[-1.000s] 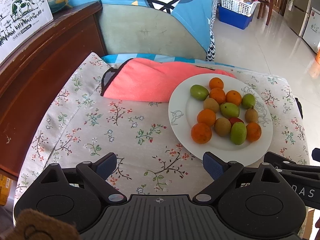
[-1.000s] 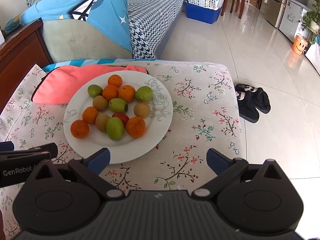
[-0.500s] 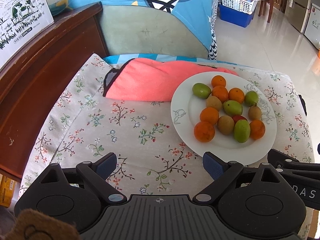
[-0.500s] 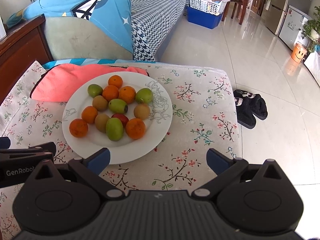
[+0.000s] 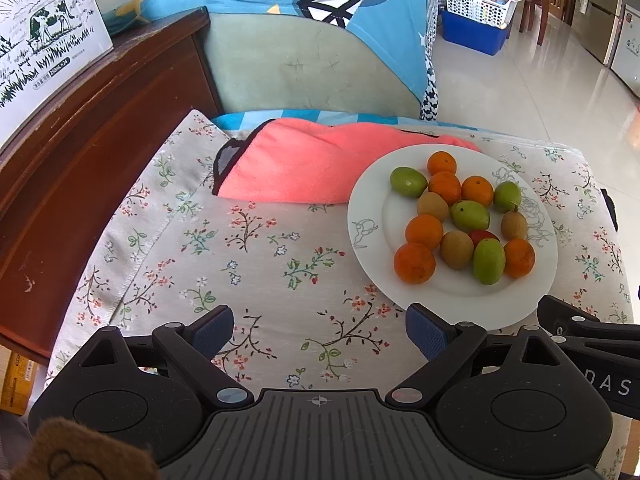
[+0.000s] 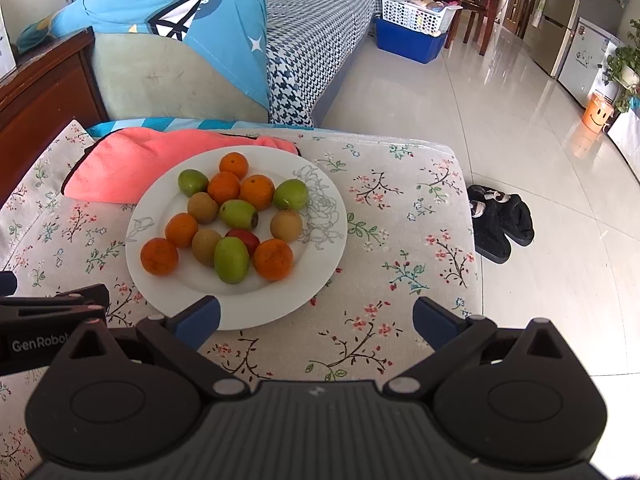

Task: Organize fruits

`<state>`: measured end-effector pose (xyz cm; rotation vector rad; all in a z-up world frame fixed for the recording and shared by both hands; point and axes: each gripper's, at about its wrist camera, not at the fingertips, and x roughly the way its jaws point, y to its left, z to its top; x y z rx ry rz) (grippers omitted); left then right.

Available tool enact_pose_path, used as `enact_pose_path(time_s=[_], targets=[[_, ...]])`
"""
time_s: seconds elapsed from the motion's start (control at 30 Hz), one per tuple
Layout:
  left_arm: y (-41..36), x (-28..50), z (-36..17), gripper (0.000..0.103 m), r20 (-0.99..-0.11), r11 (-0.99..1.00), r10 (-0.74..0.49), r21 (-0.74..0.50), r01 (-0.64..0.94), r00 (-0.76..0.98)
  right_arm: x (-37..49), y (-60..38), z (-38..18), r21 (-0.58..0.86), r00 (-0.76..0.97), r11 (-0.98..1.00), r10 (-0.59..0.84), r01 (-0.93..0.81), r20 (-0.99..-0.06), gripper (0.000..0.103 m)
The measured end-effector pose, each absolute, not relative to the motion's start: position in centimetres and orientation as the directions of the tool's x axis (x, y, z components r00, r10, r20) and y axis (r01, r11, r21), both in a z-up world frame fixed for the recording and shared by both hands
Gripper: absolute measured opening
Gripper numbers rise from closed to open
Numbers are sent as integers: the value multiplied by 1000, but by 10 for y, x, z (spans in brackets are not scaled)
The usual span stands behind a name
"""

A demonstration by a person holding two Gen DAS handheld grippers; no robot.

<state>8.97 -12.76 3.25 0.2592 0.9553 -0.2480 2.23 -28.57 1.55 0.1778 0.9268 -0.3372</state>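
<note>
a home living room: sofa (image 6: 304, 40), floral tablecloth (image 6: 400, 208), slippers (image 6: 500, 220), fridge (image 6: 560, 12)

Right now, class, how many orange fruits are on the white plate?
6. Far edge; two side by side behind the middle; left of centre; near left; near right. Another could hide beneath the pile.

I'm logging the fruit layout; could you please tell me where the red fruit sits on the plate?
In the right wrist view, the red fruit lies near the middle of the white plate, half hidden behind a green fruit, between a brown kiwi and an orange.
</note>
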Motion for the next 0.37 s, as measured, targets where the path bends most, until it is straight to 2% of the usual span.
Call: enact_pose_path(time_s=[0.37], targets=[[-127, 89, 36, 94, -817, 939, -96, 115, 324, 568, 21, -286, 17, 11, 566, 935, -206, 356, -799, 102]])
